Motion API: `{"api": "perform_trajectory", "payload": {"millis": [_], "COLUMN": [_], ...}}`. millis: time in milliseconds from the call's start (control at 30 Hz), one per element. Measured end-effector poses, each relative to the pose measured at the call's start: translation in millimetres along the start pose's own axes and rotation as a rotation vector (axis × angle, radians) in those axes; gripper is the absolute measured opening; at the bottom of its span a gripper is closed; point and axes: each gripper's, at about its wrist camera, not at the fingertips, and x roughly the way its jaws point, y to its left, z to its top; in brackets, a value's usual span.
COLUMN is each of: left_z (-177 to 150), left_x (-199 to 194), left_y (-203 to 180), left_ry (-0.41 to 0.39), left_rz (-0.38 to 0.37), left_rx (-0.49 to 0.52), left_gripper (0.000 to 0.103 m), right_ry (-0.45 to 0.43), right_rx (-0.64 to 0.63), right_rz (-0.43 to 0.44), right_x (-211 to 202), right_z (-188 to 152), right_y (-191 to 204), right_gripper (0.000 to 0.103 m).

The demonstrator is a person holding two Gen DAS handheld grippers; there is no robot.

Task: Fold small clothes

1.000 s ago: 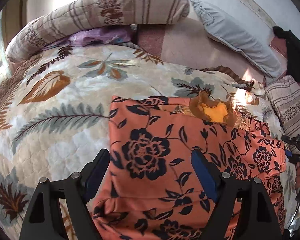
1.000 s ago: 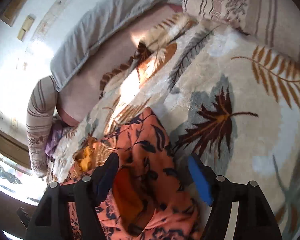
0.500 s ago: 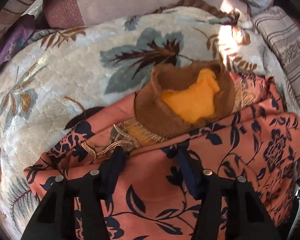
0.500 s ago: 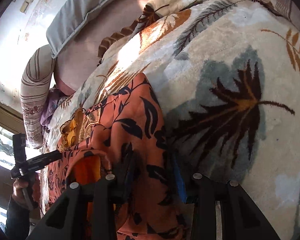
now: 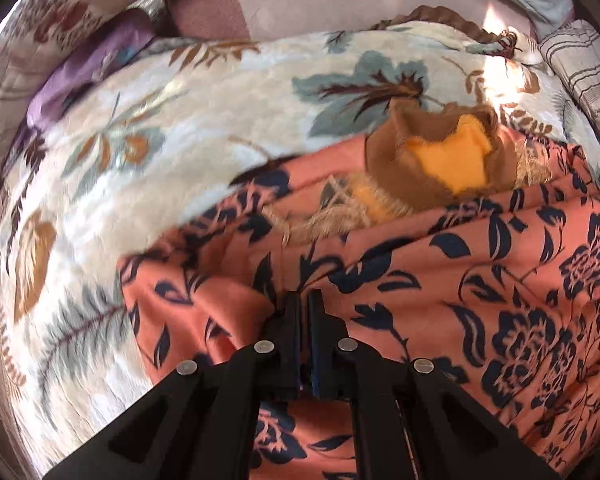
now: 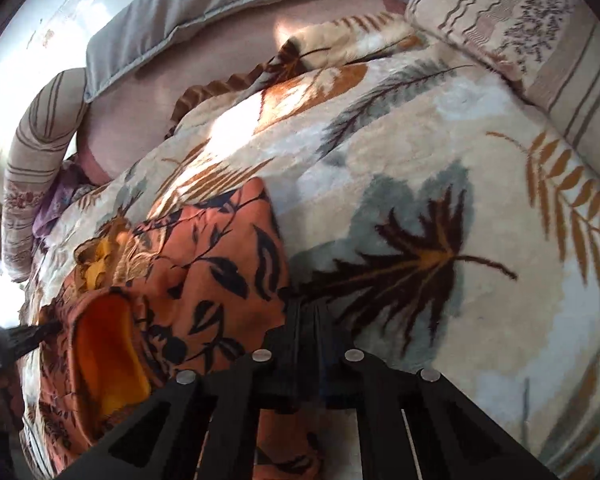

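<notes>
Now both tongs are pinched tight on the orange flowered garment [image 5: 440, 280]: the left gripper [image 5: 304, 300] bites a fold just below its brown collar [image 5: 384, 160], the right gripper [image 6: 304, 312] nips its edge where it meets the leaf-print blanket [image 6: 480, 160]. Best lift both corners evenly and keep the cloth taut, so the fold lands square and no loose layer slips free.

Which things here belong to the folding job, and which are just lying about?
Job: orange garment with dark floral print, left tongs, right tongs.
Lying about: cream leaf-patterned blanket, striped bolster pillow, grey pillow, purple cloth.
</notes>
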Motion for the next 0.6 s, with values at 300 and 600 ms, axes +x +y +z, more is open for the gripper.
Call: {"api": "perform_trajectory", "payload": {"millis": [300, 600], "left_z": [8, -31], "left_x": [-47, -88], "left_y": [-20, -40], "left_ry": [-0.187, -0.349], "left_rz": [-0.094, -0.076], "left_rx": [0.035, 0.116], "left_gripper": [0.031, 0.064], "right_ry": [-0.023, 0.017], "right_rx": [0.194, -0.093], "right_rz": [0.265, 0.04], "right_x": [12, 15], "right_z": [32, 64], "right_y": [-26, 34], "right_gripper": [0.1, 0.005]}}
